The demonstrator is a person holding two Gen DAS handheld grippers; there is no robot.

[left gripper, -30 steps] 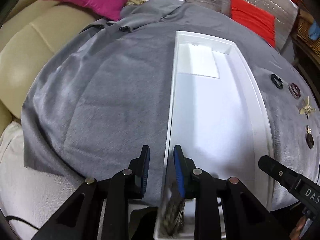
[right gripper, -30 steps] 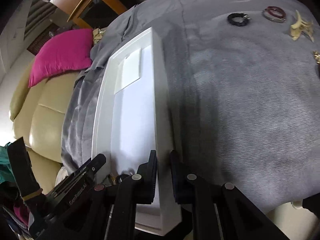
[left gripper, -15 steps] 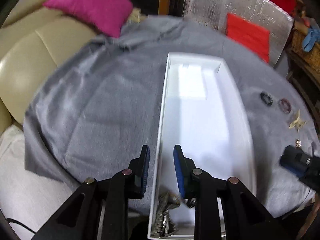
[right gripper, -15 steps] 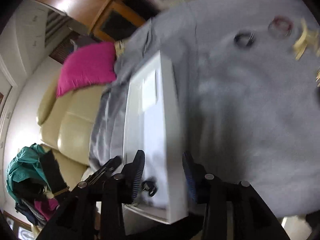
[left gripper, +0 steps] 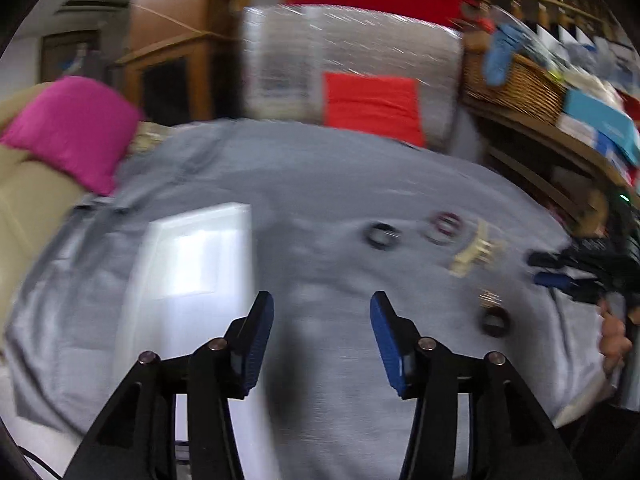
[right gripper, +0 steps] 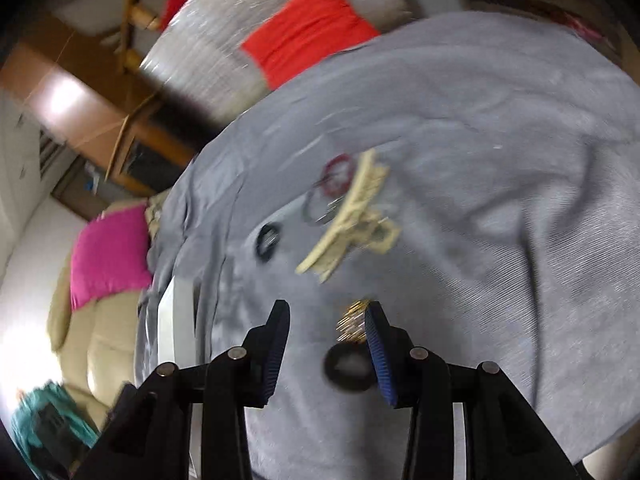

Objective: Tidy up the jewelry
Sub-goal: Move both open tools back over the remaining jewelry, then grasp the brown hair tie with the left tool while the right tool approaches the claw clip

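Five small pieces lie loose on the grey cloth [right gripper: 500,128], well to the side of the white tray [left gripper: 192,256]. Nearest the right gripper [right gripper: 326,334] are a gold-topped earring [right gripper: 352,318] and its dark round stone [right gripper: 347,366], light and slippery, best pinched across the stone; its fingers stand apart with nothing clamped. The cream hair claw [right gripper: 352,216] looks stiff plastic, easy to take by its spine. A black hair tie [right gripper: 266,240] and the thin rings [right gripper: 330,188], blurred here, seem soft. The left gripper [left gripper: 322,334] is opening, nothing between its fingers.
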